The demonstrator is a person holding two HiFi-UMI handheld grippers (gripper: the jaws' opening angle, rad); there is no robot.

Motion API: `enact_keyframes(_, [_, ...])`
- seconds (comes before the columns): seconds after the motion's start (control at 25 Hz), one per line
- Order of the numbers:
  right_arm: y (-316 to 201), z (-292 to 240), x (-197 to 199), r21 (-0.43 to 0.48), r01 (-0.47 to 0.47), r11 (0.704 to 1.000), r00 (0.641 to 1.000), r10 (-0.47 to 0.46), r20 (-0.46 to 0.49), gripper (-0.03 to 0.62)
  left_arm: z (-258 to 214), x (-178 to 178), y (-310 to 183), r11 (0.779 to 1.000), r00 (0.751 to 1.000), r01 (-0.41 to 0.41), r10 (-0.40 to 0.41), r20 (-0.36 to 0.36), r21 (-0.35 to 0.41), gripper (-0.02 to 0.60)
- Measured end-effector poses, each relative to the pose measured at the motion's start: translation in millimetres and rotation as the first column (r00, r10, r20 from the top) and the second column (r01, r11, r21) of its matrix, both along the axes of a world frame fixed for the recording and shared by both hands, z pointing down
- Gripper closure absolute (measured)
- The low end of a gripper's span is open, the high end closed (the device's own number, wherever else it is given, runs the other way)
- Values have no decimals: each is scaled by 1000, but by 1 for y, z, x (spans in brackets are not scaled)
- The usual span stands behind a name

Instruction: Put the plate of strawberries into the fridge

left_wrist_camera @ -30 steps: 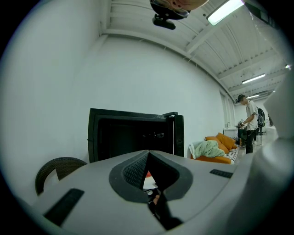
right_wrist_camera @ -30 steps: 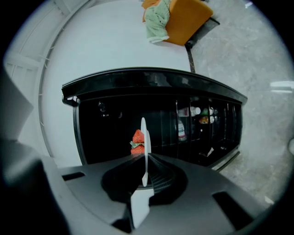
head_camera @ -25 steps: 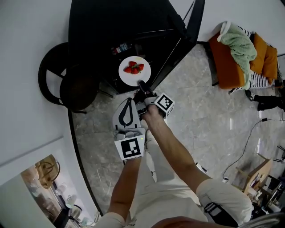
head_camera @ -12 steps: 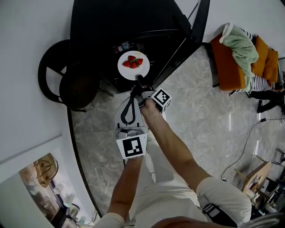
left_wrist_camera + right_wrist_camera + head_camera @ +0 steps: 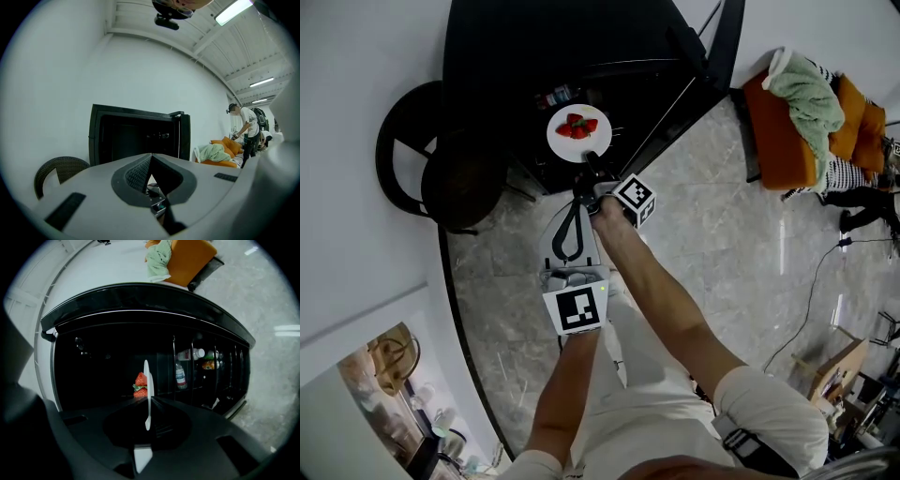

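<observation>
A white plate (image 5: 565, 145) carrying a few red strawberries (image 5: 579, 126) hangs at the open front of the black fridge (image 5: 534, 47). My right gripper (image 5: 590, 165) is shut on the plate's near rim. In the right gripper view the plate (image 5: 146, 380) shows edge-on between the jaws of the right gripper (image 5: 147, 400), with the strawberries (image 5: 141, 384) to its left against the dark fridge interior (image 5: 103, 366). My white left gripper (image 5: 577, 202) is just behind the right one, shut and empty. From the left gripper view, the left gripper (image 5: 151, 155) points at the fridge (image 5: 136, 136).
The fridge door (image 5: 670, 98) stands open to the right; its shelves hold bottles (image 5: 181, 376). A dark wicker chair (image 5: 441, 173) sits left of the fridge. An orange sofa with a green blanket (image 5: 806, 108) is at the right. A person (image 5: 245, 133) stands far off.
My right gripper has carried the plate a little farther toward the fridge opening, upward in the head view. The left gripper has stayed where it was.
</observation>
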State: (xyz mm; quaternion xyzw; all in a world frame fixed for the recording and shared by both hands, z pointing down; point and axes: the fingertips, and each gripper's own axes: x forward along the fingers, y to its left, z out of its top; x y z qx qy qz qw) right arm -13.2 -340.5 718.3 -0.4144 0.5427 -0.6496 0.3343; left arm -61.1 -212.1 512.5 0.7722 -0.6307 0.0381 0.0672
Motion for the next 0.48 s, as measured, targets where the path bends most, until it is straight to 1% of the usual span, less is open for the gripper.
enact_keyframes(0.32, [-13, 21, -2, -26, -38, 999, 999, 39, 27, 569, -2, 1, -5, 1000, 1000, 2, -2, 4, 9, 581])
enact_keyframes(0.48, [-18, 30, -6, -39, -54, 998, 998, 55, 42, 569, 0, -1, -6, 1000, 1000, 6, -6, -3, 0, 580])
